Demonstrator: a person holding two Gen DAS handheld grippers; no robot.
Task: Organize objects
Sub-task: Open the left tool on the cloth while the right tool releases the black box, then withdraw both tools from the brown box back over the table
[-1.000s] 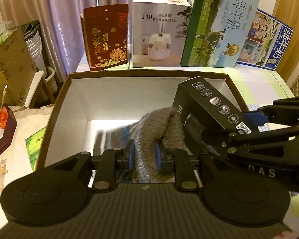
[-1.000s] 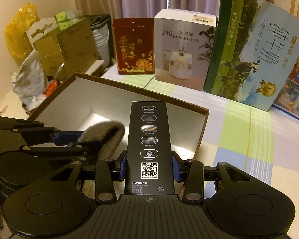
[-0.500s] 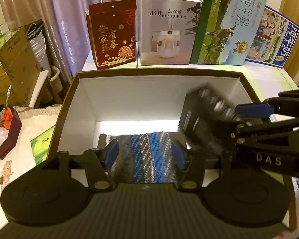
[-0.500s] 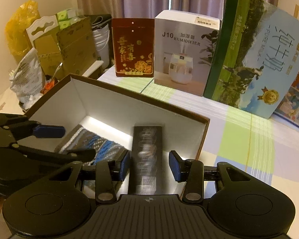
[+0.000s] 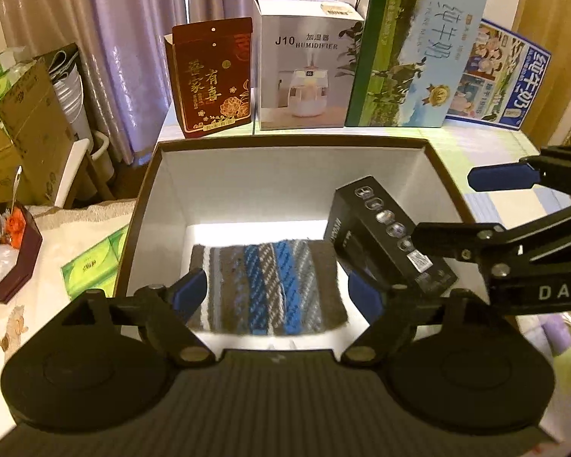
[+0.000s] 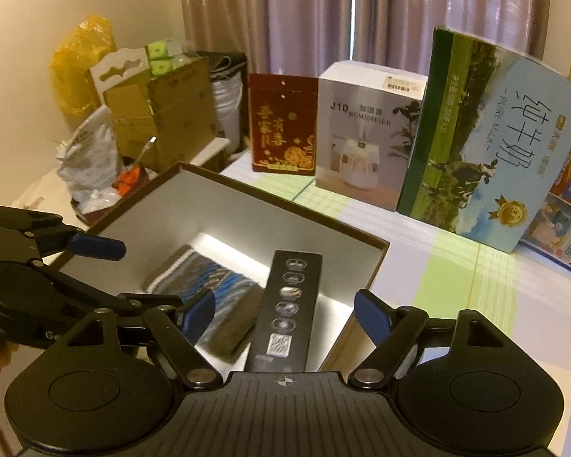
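A brown open box (image 5: 285,141) (image 6: 285,209) with a white inside holds both items. A striped grey and blue knitted cloth (image 5: 270,285) (image 6: 209,289) lies flat on its floor. A long black carton (image 5: 384,240) (image 6: 289,304) rests slanted against the right side, beside the cloth. My left gripper (image 5: 277,295) (image 6: 133,272) hovers over the cloth, its jaws opening, pads clear of it. My right gripper (image 6: 285,314) (image 5: 476,209) is above the black carton, its jaws opening; the carton sits between them untouched.
Behind the box stand a red gift box (image 5: 213,76), a white humidifier box (image 5: 304,64) and two milk cartons (image 5: 411,57). Cardboard boxes (image 5: 30,129) and a green tissue pack (image 5: 91,262) are on the left. A checked cloth (image 6: 456,285) covers the table to the right.
Both grippers went from shut to open and drew back a little. The cloth dropped and spread flat on the box floor. The black carton slid down into the box.
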